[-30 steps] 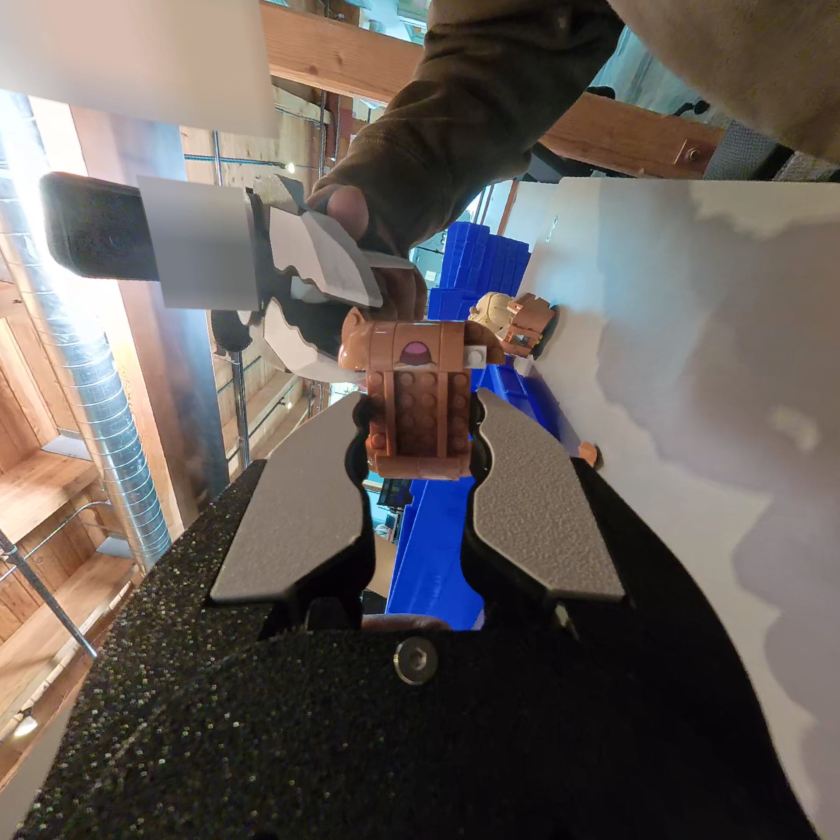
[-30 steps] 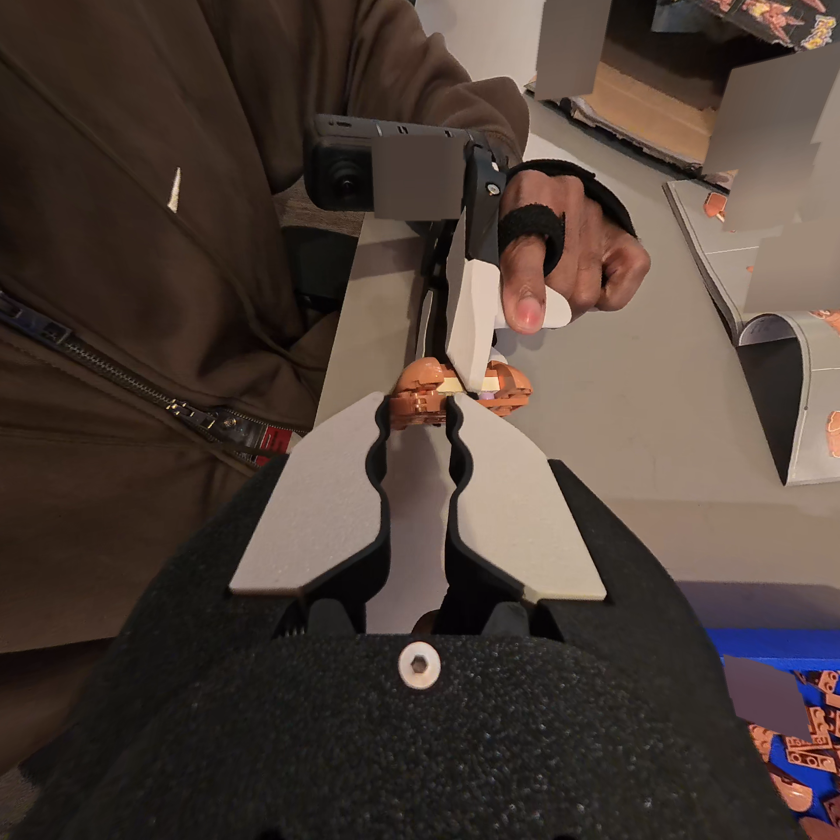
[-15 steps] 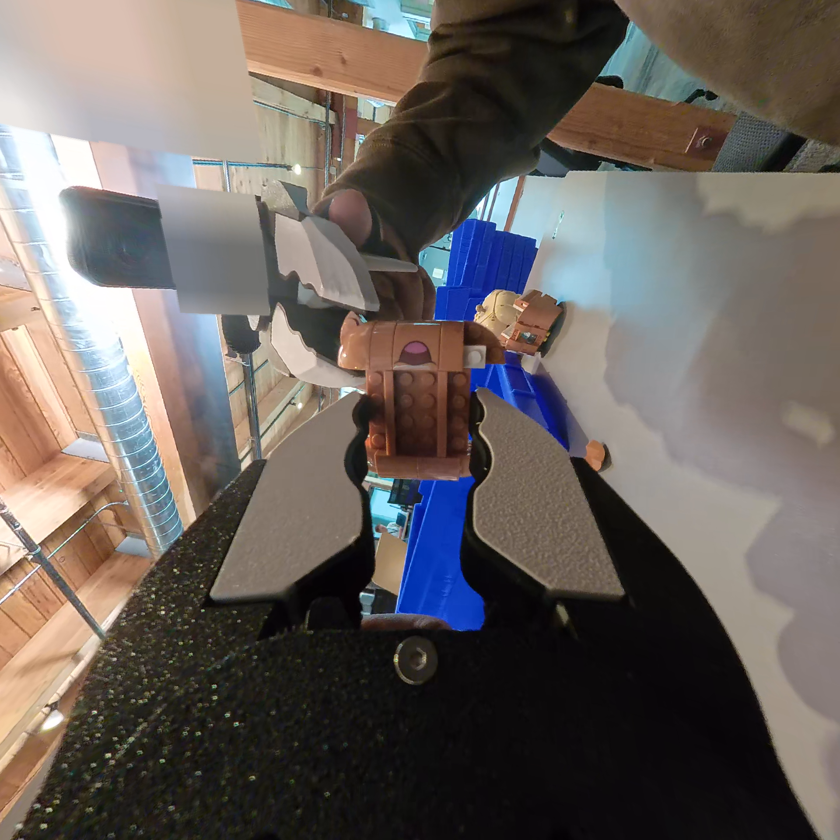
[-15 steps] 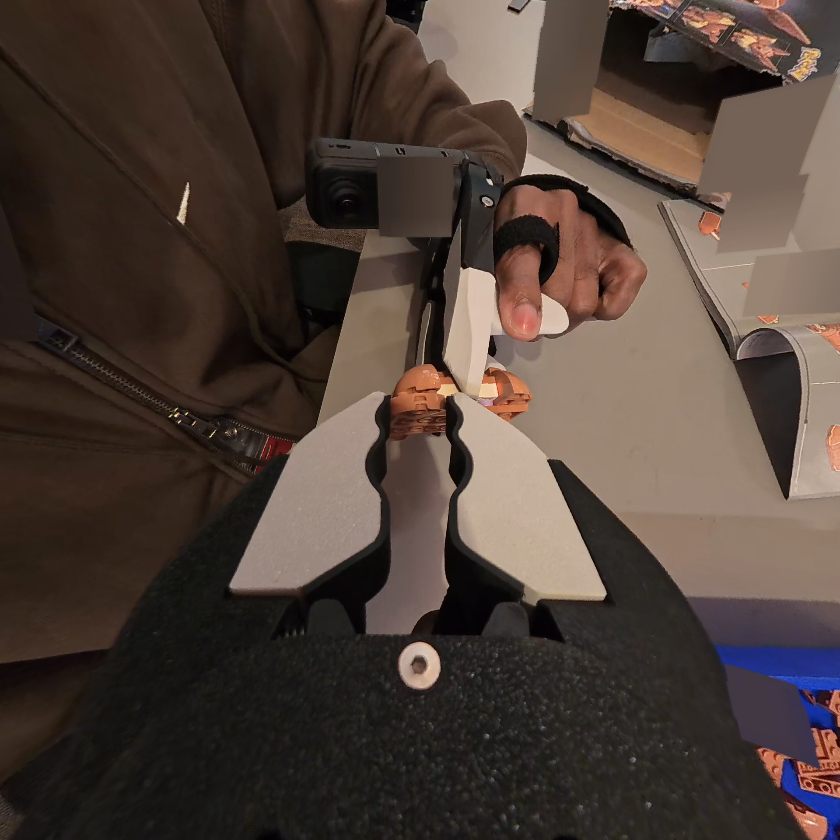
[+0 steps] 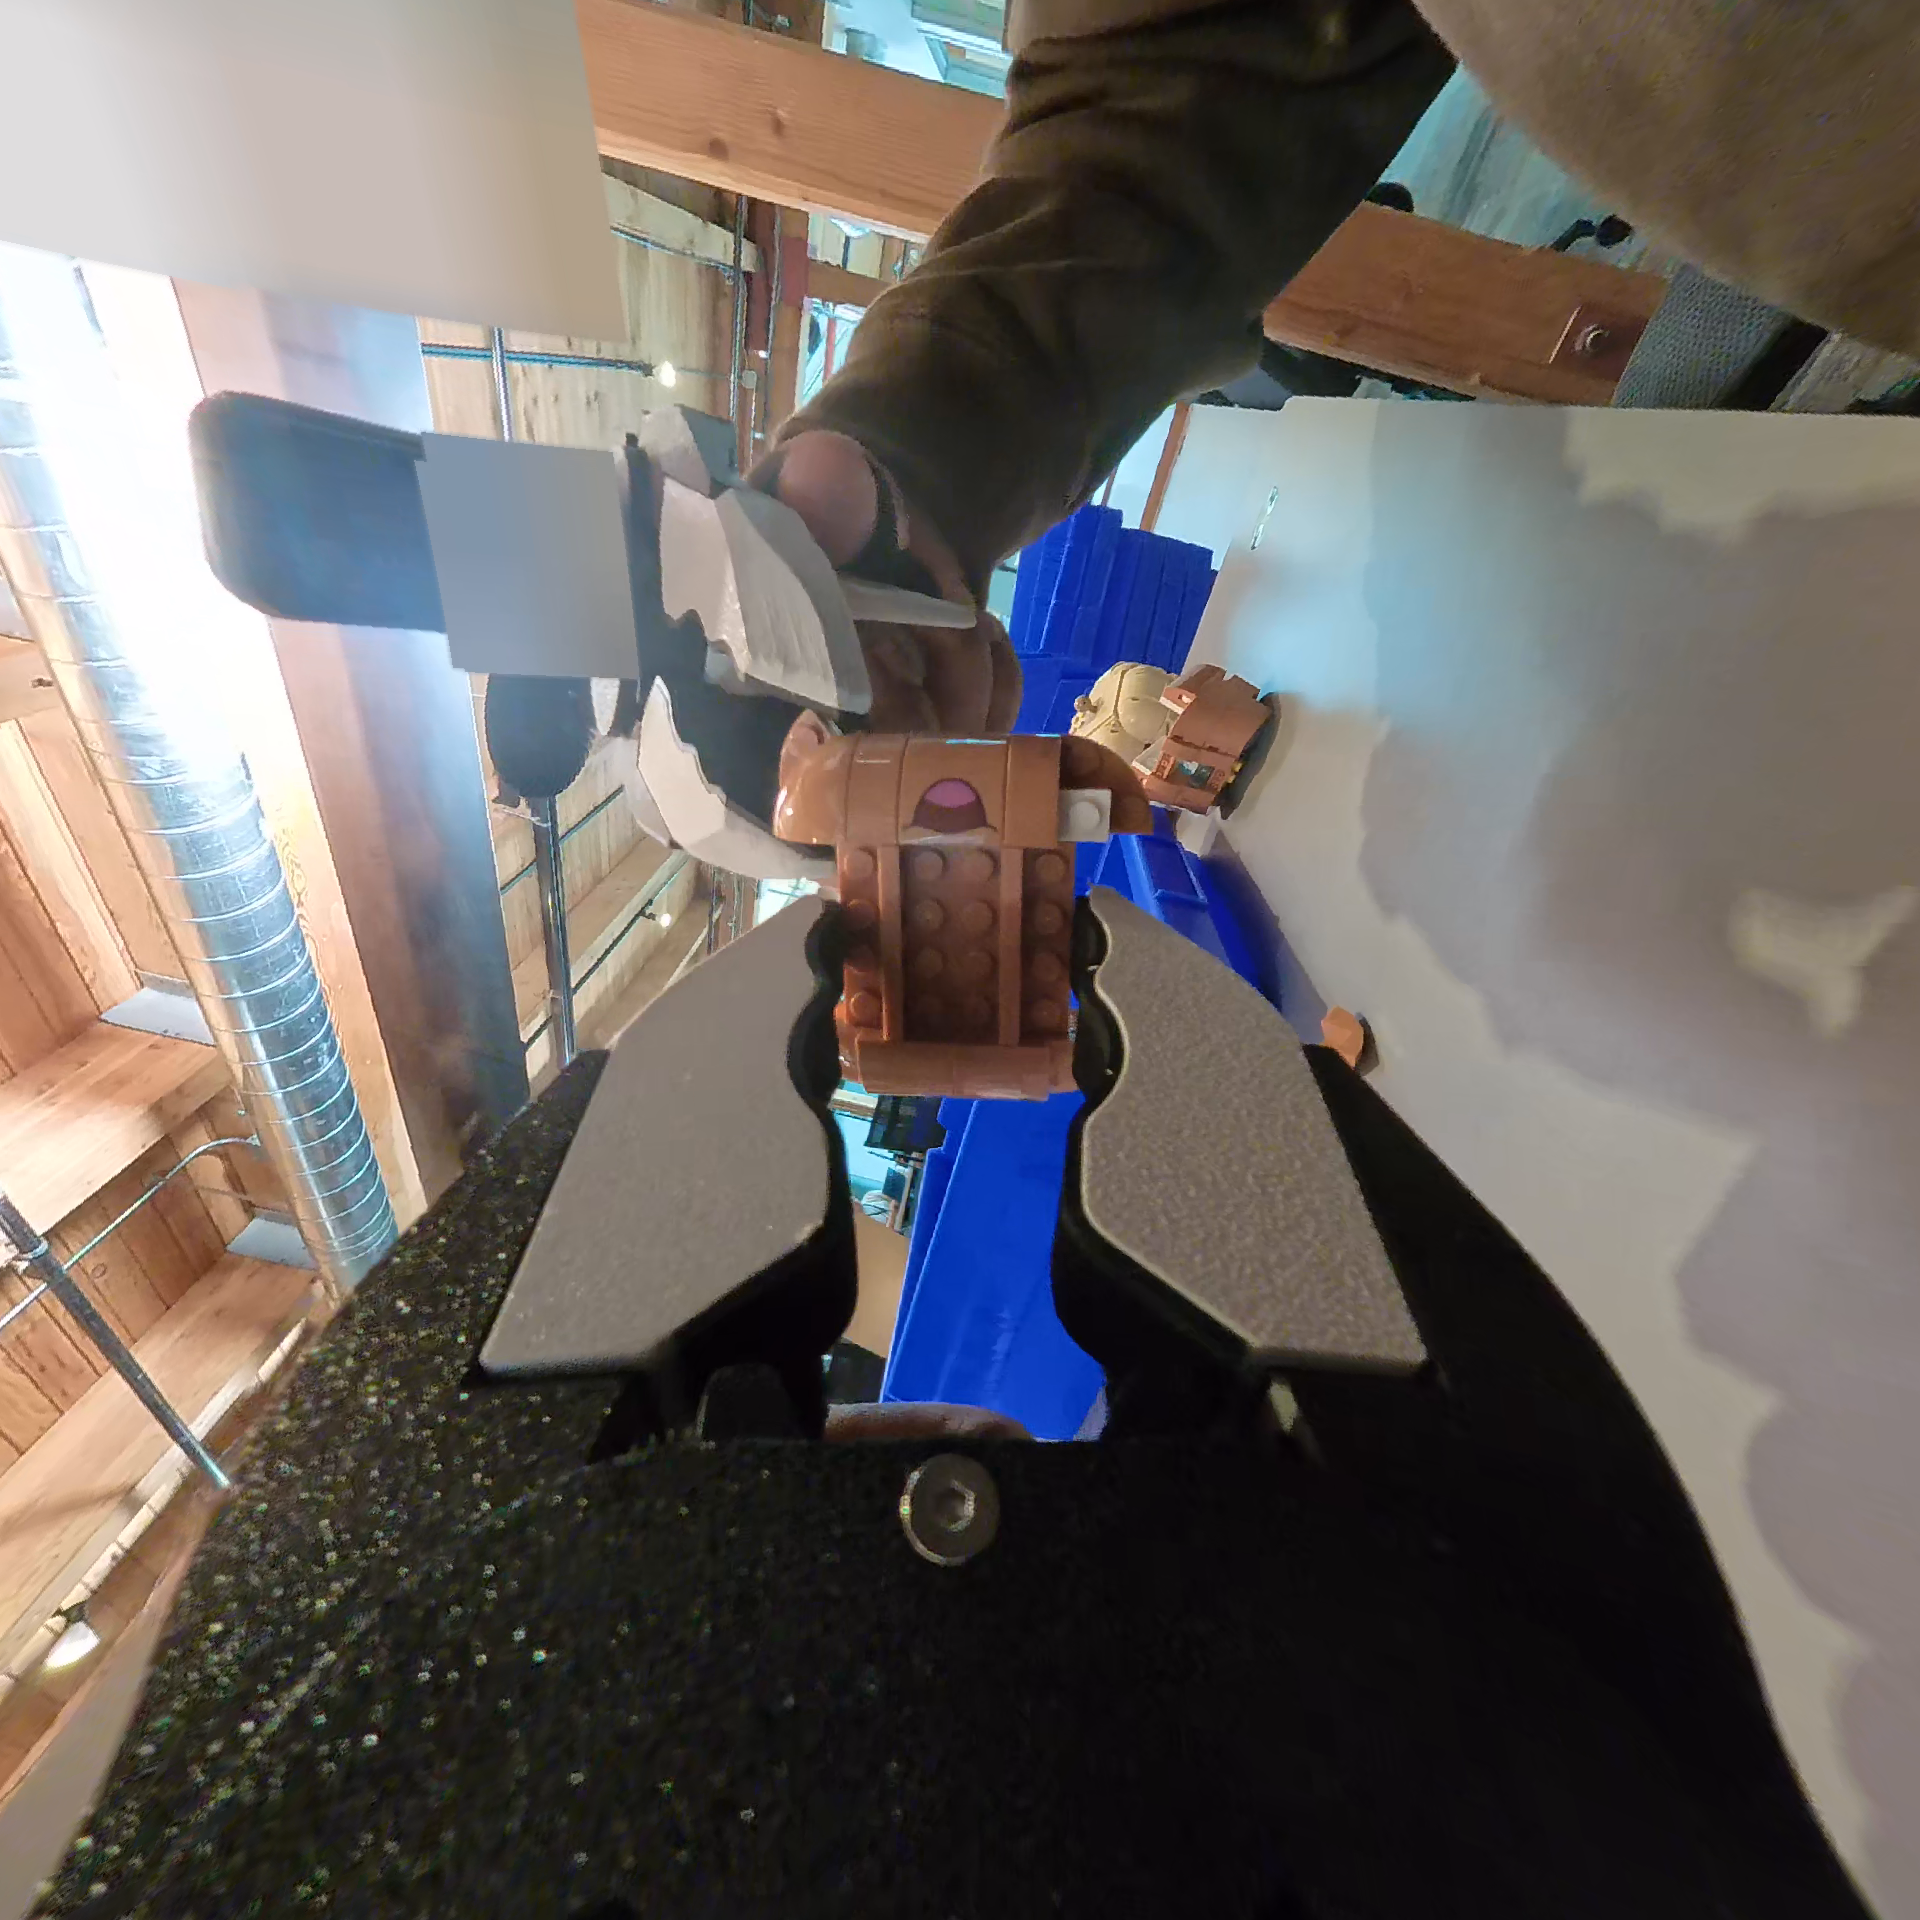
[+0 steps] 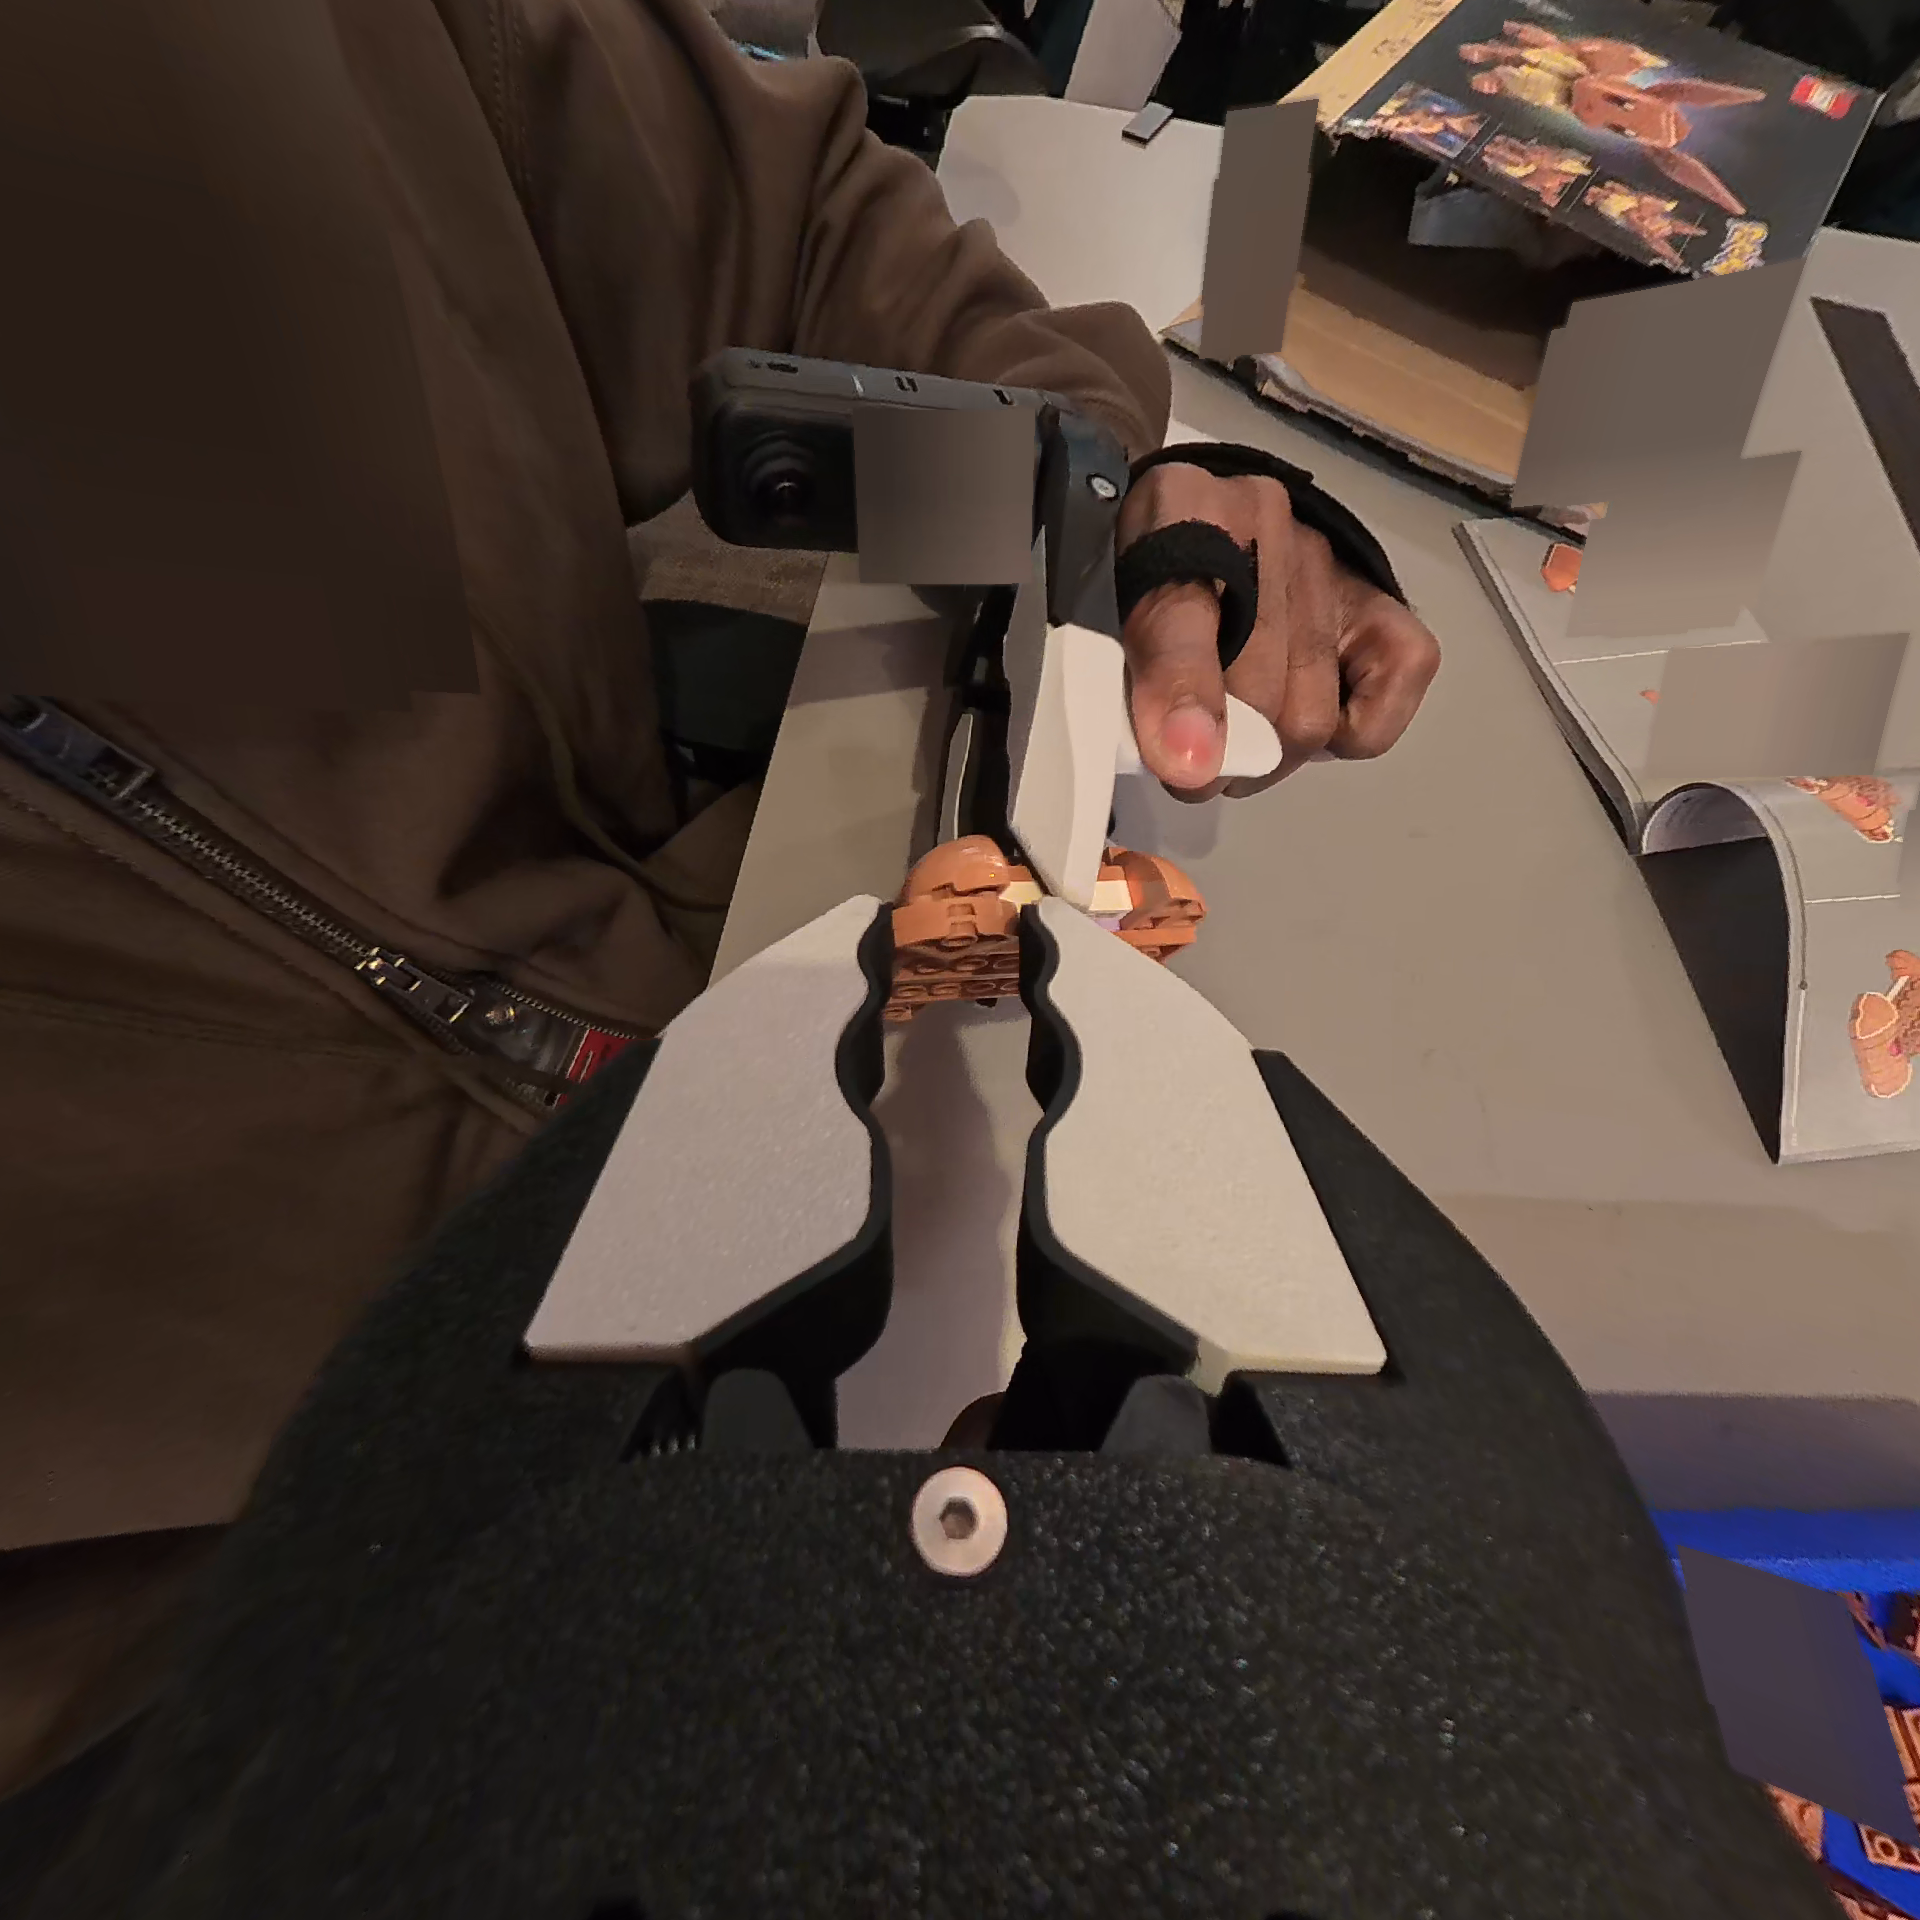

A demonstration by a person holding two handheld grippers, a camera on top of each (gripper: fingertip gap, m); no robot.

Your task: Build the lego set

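Brown lego bricks make up the small assembly [image 5: 951,914] that both tools hold in the air above the near edge of the grey table [image 6: 1455,1039], close to the person's jacket. The left gripper [image 5: 951,971] is closed onto its studded body, one finger on each long side, so the studs and the curved end piece with the pink mouth shape face the camera. That hold looks chosen to keep the build steady and to leave its far end free.

The right gripper [image 6: 956,935] is partly closed and clamps that free end; in its own view the brown bricks sit between its fingertips with no visible gap, and the left tool's fingers come down onto the same piece from above. Gripping from two directions at once suggests a pressing or seating step, with one tool bracing while the other squeezes a part home. I cannot tell which brick is being joined, since the fingers hide the seam.

A second, tan and brown sub-build [image 5: 1174,743] rests on the table near its far edge, with one loose brown brick [image 5: 1342,1034] lying apart from it. An open instruction booklet [image 6: 1766,831] lies at the right side, the torn set box [image 6: 1558,135] beyond it, and a blue bin [image 6: 1849,1683] of spare pieces at the near right corner.
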